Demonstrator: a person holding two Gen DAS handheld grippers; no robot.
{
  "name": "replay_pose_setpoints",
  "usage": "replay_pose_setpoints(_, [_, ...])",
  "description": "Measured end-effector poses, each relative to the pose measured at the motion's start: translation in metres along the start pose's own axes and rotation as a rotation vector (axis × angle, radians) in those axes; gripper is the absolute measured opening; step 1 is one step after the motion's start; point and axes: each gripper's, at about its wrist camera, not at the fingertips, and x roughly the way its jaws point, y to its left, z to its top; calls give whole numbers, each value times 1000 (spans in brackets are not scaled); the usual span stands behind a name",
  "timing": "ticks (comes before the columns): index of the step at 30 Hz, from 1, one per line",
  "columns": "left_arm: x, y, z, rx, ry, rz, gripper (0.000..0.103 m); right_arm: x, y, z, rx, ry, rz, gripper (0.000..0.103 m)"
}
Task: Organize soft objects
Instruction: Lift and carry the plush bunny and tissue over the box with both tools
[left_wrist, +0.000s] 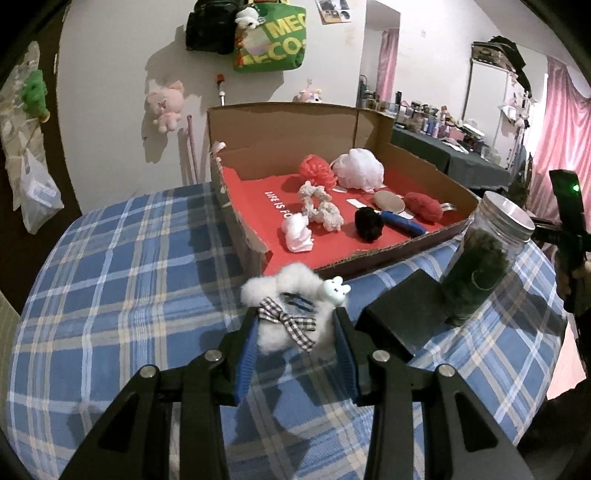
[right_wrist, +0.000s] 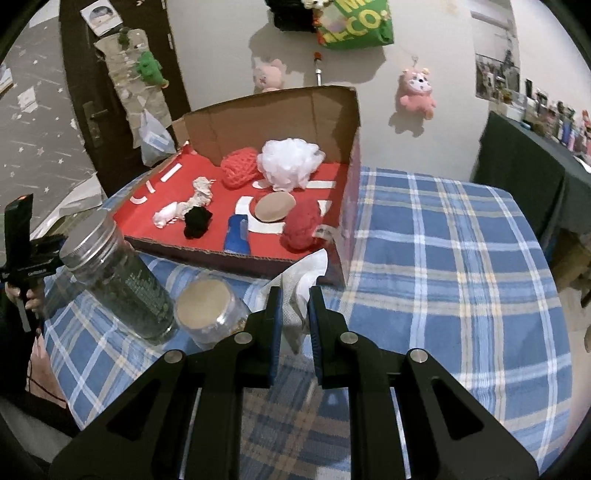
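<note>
1. Left gripper (left_wrist: 297, 325) clamped on fluffy white hair clip (left_wrist: 291, 314), lifted just short of cardboard box (left_wrist: 369, 258), presumably for dropping in with the other soft items.
2. Right gripper (right_wrist: 295, 299) pinching white tissue (right_wrist: 301, 286) near the box's front wall, likely bound inside too.
3. Clip: cottony, with checked bow and tiny bunny charm.

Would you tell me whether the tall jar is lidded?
Lidded: the tall jar wears a silver screw cap, standing upright on the tablecloth.
</note>
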Motion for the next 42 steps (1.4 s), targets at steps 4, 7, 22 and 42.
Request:
replay_pose_setpoints(4, [0,2,5,20,-6,-26,41,5,3,5,-31,4,15,13])
replay_pose_setpoints(7, [0,3,10,37,-5,-34,41,9,5,9,-43,3,42,13])
replay_pose_setpoints(22, [24,-8,55,135,44,-118,41,37,5,47,-54,52,179,13])
replay_pose_setpoints(42, [129,-76,156,233,235,-149,41,132,26,127,-108,292,178,13])
